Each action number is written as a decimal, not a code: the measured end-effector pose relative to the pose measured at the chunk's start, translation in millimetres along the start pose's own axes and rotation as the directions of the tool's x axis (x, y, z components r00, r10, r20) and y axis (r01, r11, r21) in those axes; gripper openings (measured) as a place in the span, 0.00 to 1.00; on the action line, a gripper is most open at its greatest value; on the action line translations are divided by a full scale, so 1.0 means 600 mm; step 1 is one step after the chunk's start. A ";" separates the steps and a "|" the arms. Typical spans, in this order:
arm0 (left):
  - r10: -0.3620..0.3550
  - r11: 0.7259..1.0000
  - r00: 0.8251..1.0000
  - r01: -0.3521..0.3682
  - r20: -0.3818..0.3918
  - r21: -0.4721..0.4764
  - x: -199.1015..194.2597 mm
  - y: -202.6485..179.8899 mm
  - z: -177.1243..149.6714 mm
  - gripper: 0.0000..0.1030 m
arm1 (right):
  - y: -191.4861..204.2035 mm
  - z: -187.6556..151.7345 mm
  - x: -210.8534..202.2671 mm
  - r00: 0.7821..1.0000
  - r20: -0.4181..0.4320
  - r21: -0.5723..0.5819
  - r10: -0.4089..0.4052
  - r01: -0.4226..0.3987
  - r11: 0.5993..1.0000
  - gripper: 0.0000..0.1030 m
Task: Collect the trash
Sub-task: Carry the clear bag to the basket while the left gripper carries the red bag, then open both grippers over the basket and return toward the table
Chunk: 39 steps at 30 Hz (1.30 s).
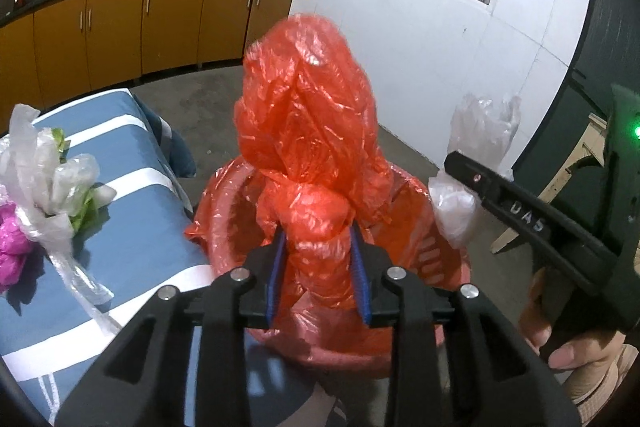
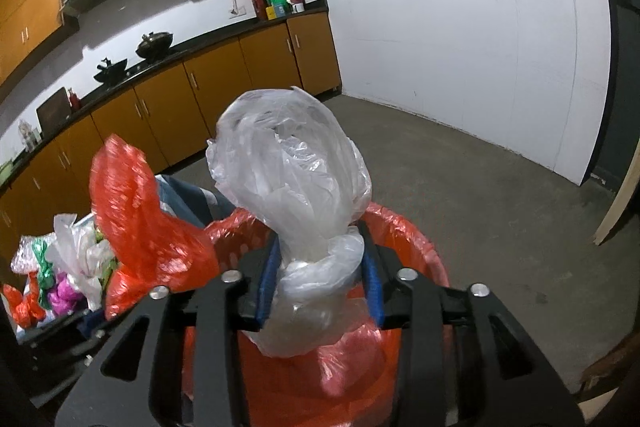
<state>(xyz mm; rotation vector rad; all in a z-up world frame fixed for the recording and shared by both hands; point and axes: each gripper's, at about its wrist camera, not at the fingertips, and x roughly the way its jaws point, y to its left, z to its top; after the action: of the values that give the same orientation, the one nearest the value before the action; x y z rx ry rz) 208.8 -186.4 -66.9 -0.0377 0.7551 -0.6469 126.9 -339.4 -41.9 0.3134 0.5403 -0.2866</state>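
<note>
My left gripper [image 1: 318, 247] is shut on a knotted red plastic bag [image 1: 304, 123] and holds it above a pink bin lined with a red bag [image 1: 424, 247]. My right gripper [image 2: 320, 263] is shut on a knotted clear plastic bag [image 2: 292, 163] above the same bin [image 2: 416, 239]. The right gripper and its clear bag [image 1: 480, 131] also show at the right of the left wrist view. The red bag [image 2: 136, 211] also shows at the left of the right wrist view.
A table with a blue and white striped cloth [image 1: 132, 227] stands left of the bin, with more clear, pink and green plastic trash [image 1: 52, 187] on it. Orange kitchen cabinets [image 1: 120, 27] run along the back wall. Grey concrete floor [image 2: 480, 187] lies to the right.
</note>
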 end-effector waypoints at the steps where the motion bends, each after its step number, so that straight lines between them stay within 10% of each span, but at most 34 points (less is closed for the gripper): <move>1: -0.001 1.000 1.000 0.001 -0.007 -0.003 0.003 0.003 0.000 0.33 | -0.002 0.000 0.000 1.000 0.003 0.001 -0.002 0.002 1.000 0.48; 10: 0.035 0.999 0.999 -0.036 -0.025 -0.022 0.000 0.021 -0.009 0.47 | -0.020 -0.010 -0.015 0.999 0.013 -0.015 -0.030 0.030 0.999 0.61; 16: 0.207 0.978 0.978 -0.206 0.033 -0.037 -0.057 0.059 -0.030 0.67 | 0.008 -0.011 -0.016 1.000 0.008 -0.090 -0.029 0.030 0.995 0.62; 30: 0.543 0.829 0.837 -0.523 0.063 -0.198 -0.217 0.239 -0.095 0.73 | 0.191 -0.038 -0.023 0.982 -0.071 -0.287 0.175 -0.188 0.939 0.62; 39: 0.645 0.723 0.763 -0.591 0.044 -0.358 -0.298 0.353 -0.124 0.73 | 0.344 -0.075 0.023 0.917 -0.208 -0.358 0.341 -0.396 0.846 0.55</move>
<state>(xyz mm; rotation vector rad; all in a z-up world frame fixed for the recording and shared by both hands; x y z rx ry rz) 175.8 98.7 -64.3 -0.1329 0.6502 0.1380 189.3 -136.8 -41.4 0.0386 0.6456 0.2244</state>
